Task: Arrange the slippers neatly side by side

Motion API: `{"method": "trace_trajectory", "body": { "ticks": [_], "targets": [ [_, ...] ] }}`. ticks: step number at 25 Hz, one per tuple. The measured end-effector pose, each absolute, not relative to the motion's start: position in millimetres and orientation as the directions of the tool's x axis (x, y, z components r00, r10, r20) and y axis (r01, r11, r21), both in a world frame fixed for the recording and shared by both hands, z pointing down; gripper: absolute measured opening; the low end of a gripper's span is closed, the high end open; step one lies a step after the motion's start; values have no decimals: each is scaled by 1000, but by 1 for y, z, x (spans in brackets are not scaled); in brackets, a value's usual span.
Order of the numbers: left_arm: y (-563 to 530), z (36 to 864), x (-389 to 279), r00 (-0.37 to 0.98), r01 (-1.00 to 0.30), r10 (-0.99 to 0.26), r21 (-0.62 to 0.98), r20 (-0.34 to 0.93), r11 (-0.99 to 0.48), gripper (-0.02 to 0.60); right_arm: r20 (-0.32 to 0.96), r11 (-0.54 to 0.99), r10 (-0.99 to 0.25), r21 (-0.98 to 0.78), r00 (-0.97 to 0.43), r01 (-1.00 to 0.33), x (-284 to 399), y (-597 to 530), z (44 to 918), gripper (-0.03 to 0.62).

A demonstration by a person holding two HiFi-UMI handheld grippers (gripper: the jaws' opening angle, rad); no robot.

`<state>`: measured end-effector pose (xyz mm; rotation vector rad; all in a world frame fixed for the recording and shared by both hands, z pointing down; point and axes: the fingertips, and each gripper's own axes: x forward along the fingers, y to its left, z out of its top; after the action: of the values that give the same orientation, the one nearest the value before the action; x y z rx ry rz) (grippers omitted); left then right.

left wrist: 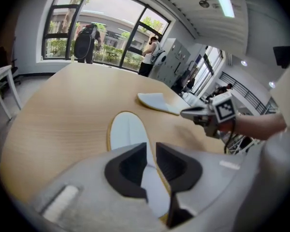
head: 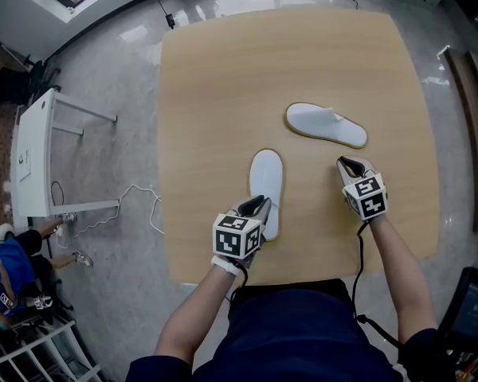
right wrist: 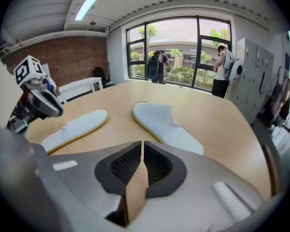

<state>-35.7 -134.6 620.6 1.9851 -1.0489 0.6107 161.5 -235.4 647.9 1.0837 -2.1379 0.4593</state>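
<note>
Though in left hand-held gripper (head: 260,205), slipper (head: 266,177) heel unseen.

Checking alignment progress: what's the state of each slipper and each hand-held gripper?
near slipper: lengthwise on table, heel between the left jaws.
far slipper: lies crosswise, upper facing up, free, not beside the other.
left hand-held gripper: shut on near slipper.
right hand-held gripper: shut, empty.
</note>
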Motion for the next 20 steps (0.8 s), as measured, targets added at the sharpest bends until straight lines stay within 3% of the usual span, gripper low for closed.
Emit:
{"method": "trace_trajectory", "body": {
  "ticks": [5, 8, 12, 17, 20],
  "targets": [
    [-103, 610, 7, 623, -772, -375, 460, 687, -439, 62, 703, 652, -587, 114, -403, -750, 180, -290, 640, 28],
    [-98, 616, 16, 623, -768, -359, 458, 695, -448, 61, 727, 710, -522, 81, -446, -699, 177, -312, 659, 178],
    [-105, 620, 7, 588, -799, -393, 431, 707, -419, 61, 739, 799, -480, 146, -473, -584, 183, -342, 666, 229],
    [-107, 617, -6, 569, -818, -423, 435, 705, -377, 58, 838, 912, -267, 60, -476, -407, 184, -341, 689, 242],
    [-104, 616, -2, 579, -812, -415, 453, 702, -367, 58, 805, 868, -279, -22, -524, -497, 187, -331, 694, 186]
  ]
}}
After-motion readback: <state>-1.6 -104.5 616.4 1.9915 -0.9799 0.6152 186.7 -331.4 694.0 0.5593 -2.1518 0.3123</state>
